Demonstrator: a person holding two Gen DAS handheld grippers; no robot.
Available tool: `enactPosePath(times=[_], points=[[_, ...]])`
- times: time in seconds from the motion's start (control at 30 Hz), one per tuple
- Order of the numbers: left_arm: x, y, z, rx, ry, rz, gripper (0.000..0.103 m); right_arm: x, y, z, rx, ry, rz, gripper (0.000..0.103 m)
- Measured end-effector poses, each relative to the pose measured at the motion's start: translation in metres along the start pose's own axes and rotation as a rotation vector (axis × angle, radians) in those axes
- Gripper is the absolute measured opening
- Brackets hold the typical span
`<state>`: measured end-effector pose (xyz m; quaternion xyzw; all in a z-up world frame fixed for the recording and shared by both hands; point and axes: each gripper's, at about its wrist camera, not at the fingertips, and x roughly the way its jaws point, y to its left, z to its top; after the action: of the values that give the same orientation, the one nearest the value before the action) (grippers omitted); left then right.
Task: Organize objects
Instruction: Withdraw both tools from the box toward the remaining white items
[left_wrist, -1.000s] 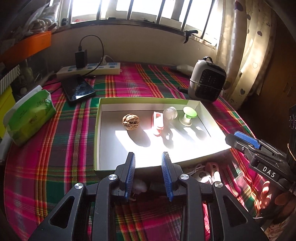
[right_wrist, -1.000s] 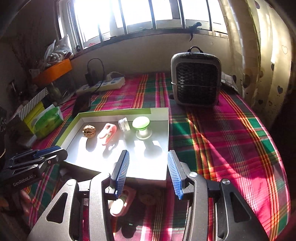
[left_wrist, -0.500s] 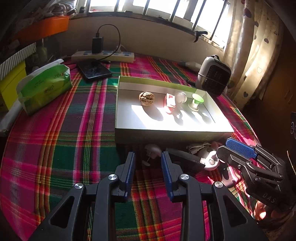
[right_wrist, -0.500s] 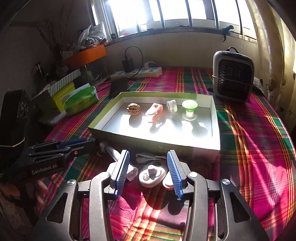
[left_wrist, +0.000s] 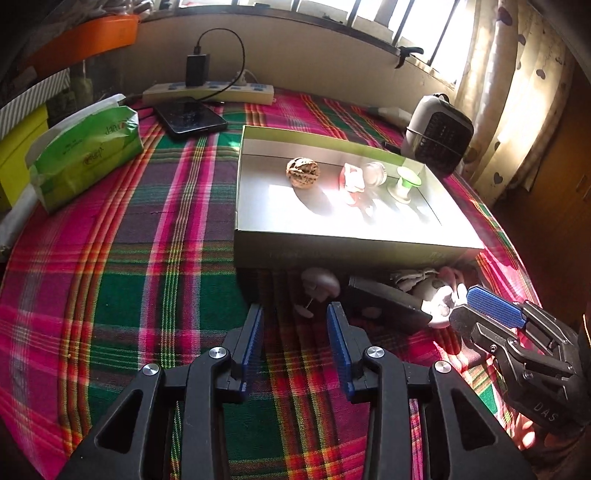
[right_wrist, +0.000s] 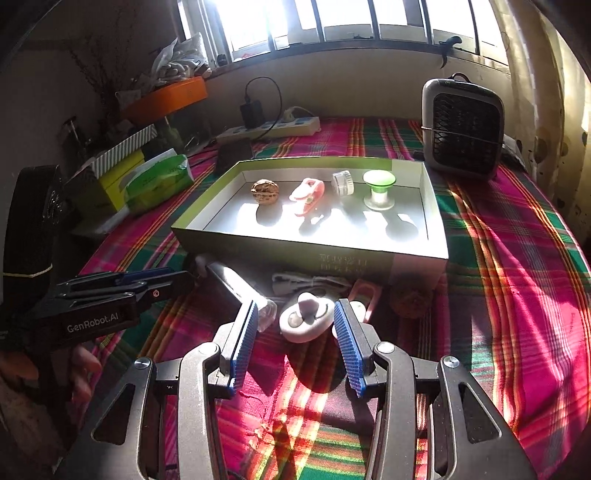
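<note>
Your left gripper (left_wrist: 295, 328) is opening, empty; the right gripper (right_wrist: 293, 332) gapes empty. Center each on its piece before lifting into the box (right_wrist: 258, 247).

A: We see a plaid cloth (left_wrist: 147, 258) on the bench, pink, green and purple with yellow lines.

B: We also see a box (right_wrist: 406, 258) with green rim and white floor, a brown walnut (right_wrist: 265, 191), a pink clip (right_wrist: 308, 194), and blue ribbed pads (right_wrist: 243, 343) on the right tool (right_wrist: 295, 338).
</note>
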<state>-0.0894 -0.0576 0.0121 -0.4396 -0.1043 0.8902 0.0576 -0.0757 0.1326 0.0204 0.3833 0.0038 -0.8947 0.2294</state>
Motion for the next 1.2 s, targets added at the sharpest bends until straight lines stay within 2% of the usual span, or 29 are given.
enactPosePath(times=[0.17,0.3,0.43,0.7,0.93,1.2], points=[[0.008,-0.002,0.005,0.009,0.006,0.006,0.034,-0.01,-0.015,-0.006,0.039,-0.017,-0.029,0.044],[0.01,-0.004,0.008,0.024,0.002,0.012,0.034,-0.009,-0.027,-0.009,0.056,0.001,-0.078,0.044],[0.012,-0.007,0.009,0.05,0.006,0.034,0.034,-0.006,-0.033,-0.006,0.086,0.01,-0.086,0.044],[0.012,-0.003,0.01,0.032,0.006,0.035,0.034,0.005,-0.027,-0.003,0.062,0.053,-0.094,0.044],[0.01,0.001,0.009,0.028,0.006,0.037,0.034,0.005,-0.034,-0.006,0.067,0.076,-0.159,0.044],[0.008,0.008,0.009,0.021,0.002,0.037,0.034,0.015,-0.024,-0.001,0.02,0.088,-0.161,0.044]])
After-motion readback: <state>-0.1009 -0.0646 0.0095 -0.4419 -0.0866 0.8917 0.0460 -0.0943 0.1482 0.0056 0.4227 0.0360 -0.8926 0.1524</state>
